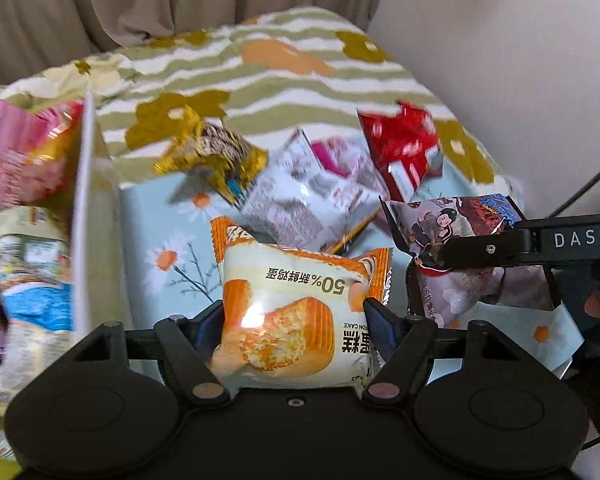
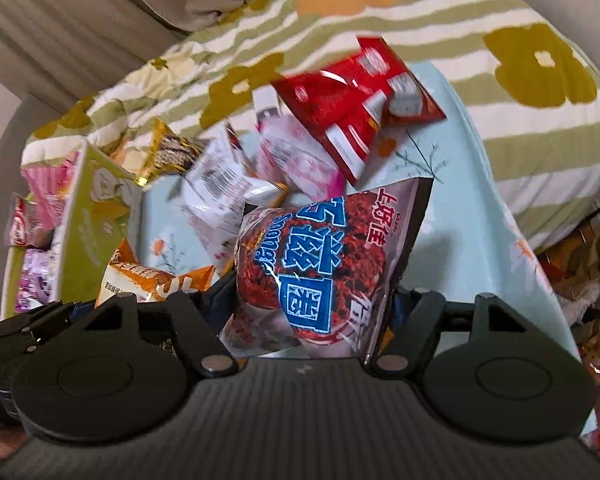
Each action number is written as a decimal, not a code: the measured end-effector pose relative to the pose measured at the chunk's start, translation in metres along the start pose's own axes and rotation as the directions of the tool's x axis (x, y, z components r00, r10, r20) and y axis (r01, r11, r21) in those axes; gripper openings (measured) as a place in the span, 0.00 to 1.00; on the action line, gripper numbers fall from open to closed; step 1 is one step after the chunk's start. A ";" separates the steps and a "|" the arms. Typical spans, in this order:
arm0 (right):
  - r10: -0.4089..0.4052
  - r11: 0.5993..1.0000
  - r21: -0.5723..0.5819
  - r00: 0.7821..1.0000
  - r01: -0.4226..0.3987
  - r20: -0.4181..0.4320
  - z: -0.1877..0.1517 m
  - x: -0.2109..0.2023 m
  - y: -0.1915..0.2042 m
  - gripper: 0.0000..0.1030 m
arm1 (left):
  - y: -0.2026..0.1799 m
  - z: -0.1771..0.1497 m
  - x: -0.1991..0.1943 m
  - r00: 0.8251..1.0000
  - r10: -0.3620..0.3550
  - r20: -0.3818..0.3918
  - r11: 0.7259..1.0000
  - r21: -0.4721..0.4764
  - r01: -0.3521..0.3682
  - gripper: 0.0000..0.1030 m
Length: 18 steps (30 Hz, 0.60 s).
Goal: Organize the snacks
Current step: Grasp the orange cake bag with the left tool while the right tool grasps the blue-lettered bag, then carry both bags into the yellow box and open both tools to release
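Observation:
My left gripper is shut on an orange and white cake packet, held above the light blue daisy cloth. My right gripper is shut on a dark snack bag with blue lettering; it also shows in the left wrist view, to the right of the cake packet. The cake packet shows at the left of the right wrist view. A red packet, a white and pink packet and a gold packet lie on the cloth beyond.
A green cardboard box with several packets inside stands at the left; its wall rises close to my left gripper. A striped floral blanket lies behind the cloth. Curtains hang at the back.

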State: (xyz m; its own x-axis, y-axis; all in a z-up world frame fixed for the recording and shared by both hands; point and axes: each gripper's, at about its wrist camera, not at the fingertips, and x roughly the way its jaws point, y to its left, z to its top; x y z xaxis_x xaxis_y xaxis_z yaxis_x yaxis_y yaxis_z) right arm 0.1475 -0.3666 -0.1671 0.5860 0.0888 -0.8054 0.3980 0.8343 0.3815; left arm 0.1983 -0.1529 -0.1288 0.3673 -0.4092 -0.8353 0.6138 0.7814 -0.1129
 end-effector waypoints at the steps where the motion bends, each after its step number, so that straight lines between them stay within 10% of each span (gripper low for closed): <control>1: 0.008 1.000 -0.009 1.000 -0.008 0.010 0.002 -0.005 0.003 0.84 | 0.001 0.000 -0.008 1.000 0.006 0.017 1.000 -0.009 -0.005 0.74; 18: 0.195 0.958 -0.234 0.975 -0.167 0.103 0.025 -0.060 0.118 0.84 | 0.056 0.001 -0.142 0.959 0.152 0.238 0.975 -0.198 -0.106 0.74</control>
State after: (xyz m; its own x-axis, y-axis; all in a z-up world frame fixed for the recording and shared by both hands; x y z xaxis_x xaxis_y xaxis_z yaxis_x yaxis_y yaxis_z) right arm 0.1768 -0.2870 -0.0621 0.7220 0.1935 -0.6643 0.1179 0.9117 0.3936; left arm 0.1815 -0.0512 -0.0159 0.6121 -0.3856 -0.6904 0.4212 0.8979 -0.1280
